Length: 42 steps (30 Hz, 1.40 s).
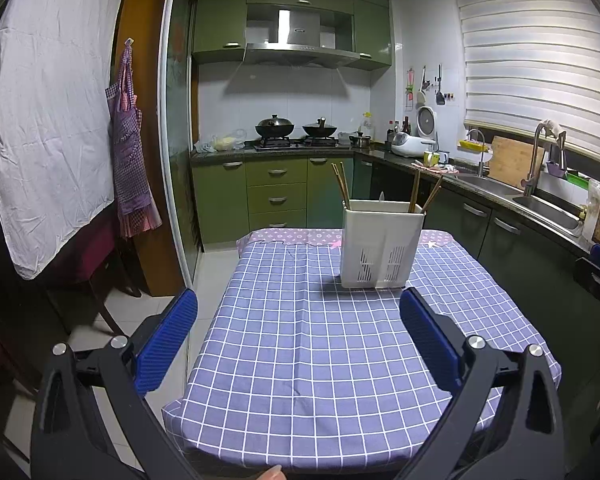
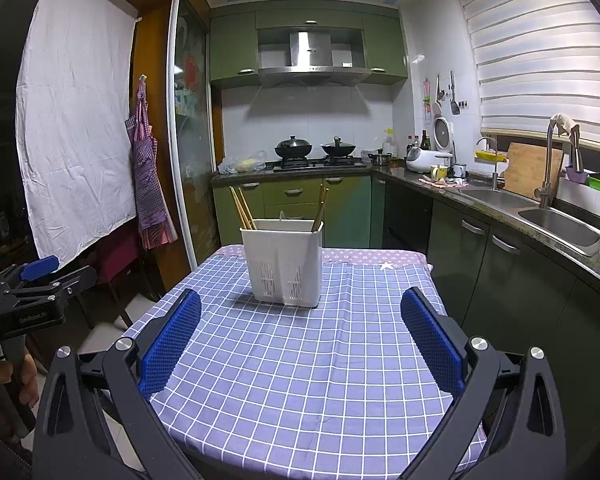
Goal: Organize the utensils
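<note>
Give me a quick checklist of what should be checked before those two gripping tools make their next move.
1. Left gripper open and empty: ok.
2. Right gripper open and empty: ok.
3. White utensil holder upright on the checked tablecloth: ok.
4. Chopsticks standing in the holder: ok.
5. Utensils left on the cloth to sort: none visible.
6. What else sits inside the holder: cannot tell.

Black tool (image 1: 298,332) frames, ribbed blue pads (image 2: 172,344), silver screws.
</note>
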Each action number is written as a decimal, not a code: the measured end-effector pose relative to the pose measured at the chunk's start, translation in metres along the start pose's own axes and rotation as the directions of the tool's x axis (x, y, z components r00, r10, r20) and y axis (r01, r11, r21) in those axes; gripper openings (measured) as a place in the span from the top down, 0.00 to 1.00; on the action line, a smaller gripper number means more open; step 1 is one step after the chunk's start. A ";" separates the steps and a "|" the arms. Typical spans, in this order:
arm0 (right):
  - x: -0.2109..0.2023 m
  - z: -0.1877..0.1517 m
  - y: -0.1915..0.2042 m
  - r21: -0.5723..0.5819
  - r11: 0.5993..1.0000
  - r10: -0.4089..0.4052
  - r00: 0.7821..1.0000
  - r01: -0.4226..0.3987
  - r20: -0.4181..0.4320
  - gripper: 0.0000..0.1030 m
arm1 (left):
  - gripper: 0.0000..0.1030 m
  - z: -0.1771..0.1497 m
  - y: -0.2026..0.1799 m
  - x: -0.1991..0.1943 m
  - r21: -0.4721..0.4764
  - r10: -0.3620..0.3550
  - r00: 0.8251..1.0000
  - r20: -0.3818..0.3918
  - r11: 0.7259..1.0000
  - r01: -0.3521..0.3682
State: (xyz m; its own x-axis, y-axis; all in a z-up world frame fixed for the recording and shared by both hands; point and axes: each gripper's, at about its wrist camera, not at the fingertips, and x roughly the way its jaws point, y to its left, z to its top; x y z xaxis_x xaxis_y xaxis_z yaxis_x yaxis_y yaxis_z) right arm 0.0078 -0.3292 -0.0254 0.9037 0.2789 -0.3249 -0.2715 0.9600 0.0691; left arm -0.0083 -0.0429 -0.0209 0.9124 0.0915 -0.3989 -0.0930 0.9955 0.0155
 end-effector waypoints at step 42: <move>0.010 -0.010 0.000 -0.016 1.000 0.011 1.000 -0.012 -0.025 0.04 | 0.06 -0.006 0.006 0.001 0.000 0.010 1.000 -0.010 1.000 -0.010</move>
State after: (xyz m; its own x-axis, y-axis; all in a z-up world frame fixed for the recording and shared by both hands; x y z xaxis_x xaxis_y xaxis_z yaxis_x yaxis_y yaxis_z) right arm 0.0135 -0.3268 -0.0376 0.8922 0.2888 -0.3472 -0.2872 0.9561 0.0575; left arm -0.0101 -0.0371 -0.0265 0.9074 0.1008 -0.4080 -0.1017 0.9946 0.0196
